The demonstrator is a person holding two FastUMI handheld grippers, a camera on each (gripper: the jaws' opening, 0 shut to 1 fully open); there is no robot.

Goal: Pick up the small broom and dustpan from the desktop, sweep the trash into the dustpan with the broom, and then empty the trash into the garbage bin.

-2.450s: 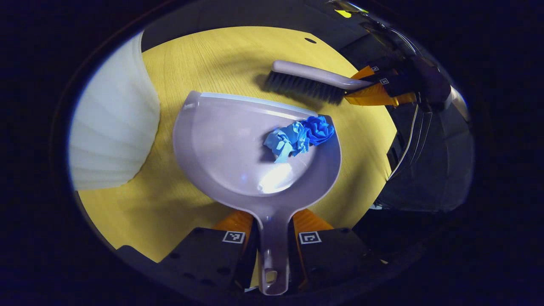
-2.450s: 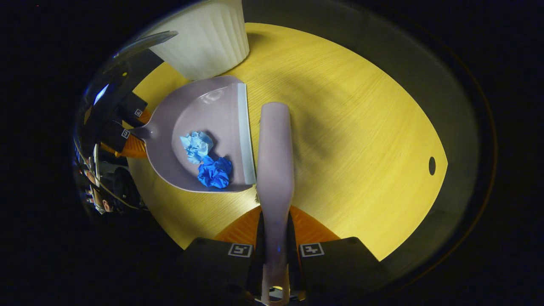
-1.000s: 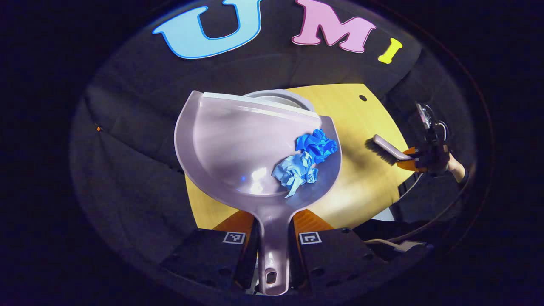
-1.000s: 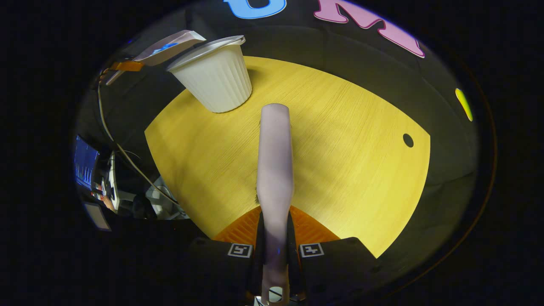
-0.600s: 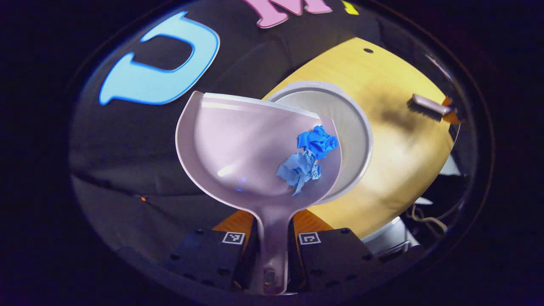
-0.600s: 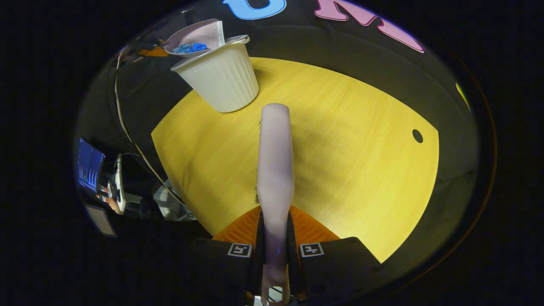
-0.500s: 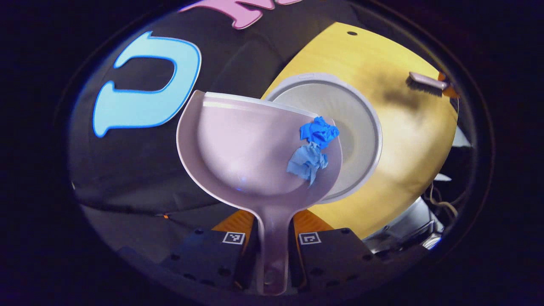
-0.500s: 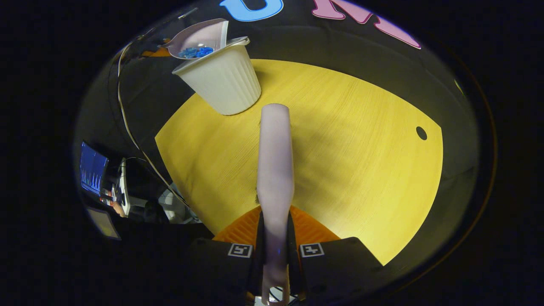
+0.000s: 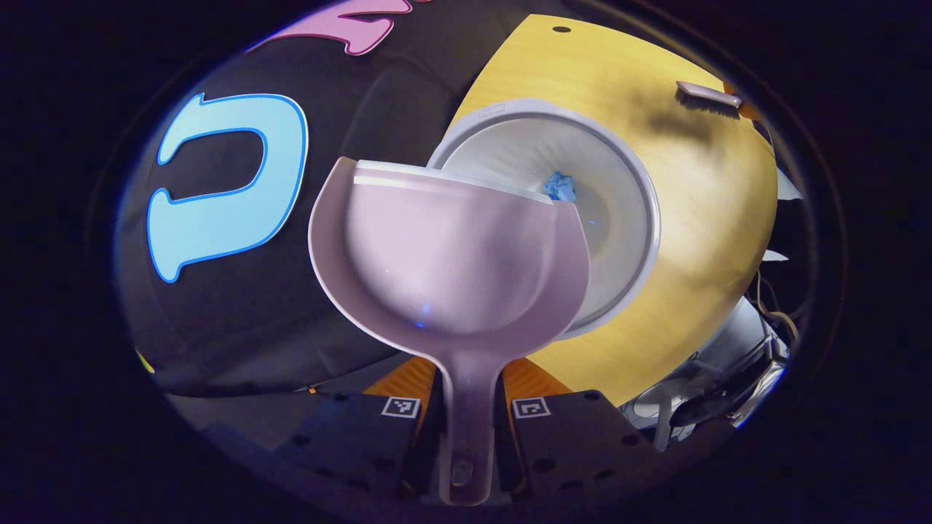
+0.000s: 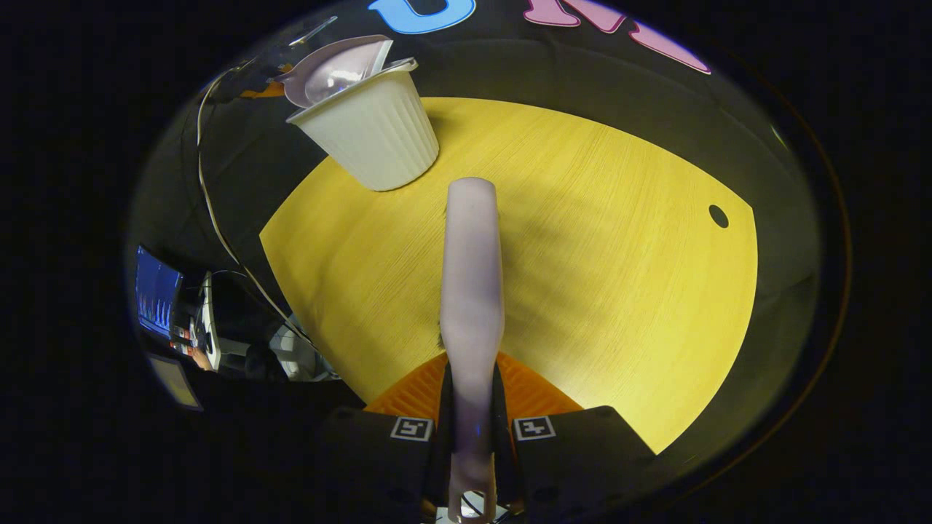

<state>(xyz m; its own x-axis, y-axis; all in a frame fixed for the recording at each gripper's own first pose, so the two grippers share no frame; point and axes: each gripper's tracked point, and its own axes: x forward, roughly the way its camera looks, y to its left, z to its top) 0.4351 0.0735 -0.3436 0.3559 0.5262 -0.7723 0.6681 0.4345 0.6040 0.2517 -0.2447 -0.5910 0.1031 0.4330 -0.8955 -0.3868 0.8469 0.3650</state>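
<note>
My left gripper [image 9: 470, 378] is shut on the handle of the lilac dustpan [image 9: 444, 255], which is tilted over the mouth of the white ribbed garbage bin [image 9: 619, 218]. The pan holds nothing now. A blue paper ball [image 9: 559, 186] lies inside the bin, just past the pan's lip. In the right gripper view the dustpan [image 10: 331, 67] leans on the rim of the bin [image 10: 375, 135] at the far left. My right gripper [image 10: 472, 382] is shut on the handle of the small broom [image 10: 472, 269], held over the yellow desktop [image 10: 582, 262]. The broom [image 9: 705, 94] also appears far off in the left gripper view.
The round desktop [image 9: 699, 182] has a small dark hole [image 10: 718, 215] near its far right edge. Cables and a lit screen [image 10: 154, 298] lie beyond the desk's left edge. The booth's black cloth wall stands behind the bin.
The dustpan rose from the desk, swung over the bin and tipped; both blue paper balls slid off it into the bin. The broom stayed over the desk.
</note>
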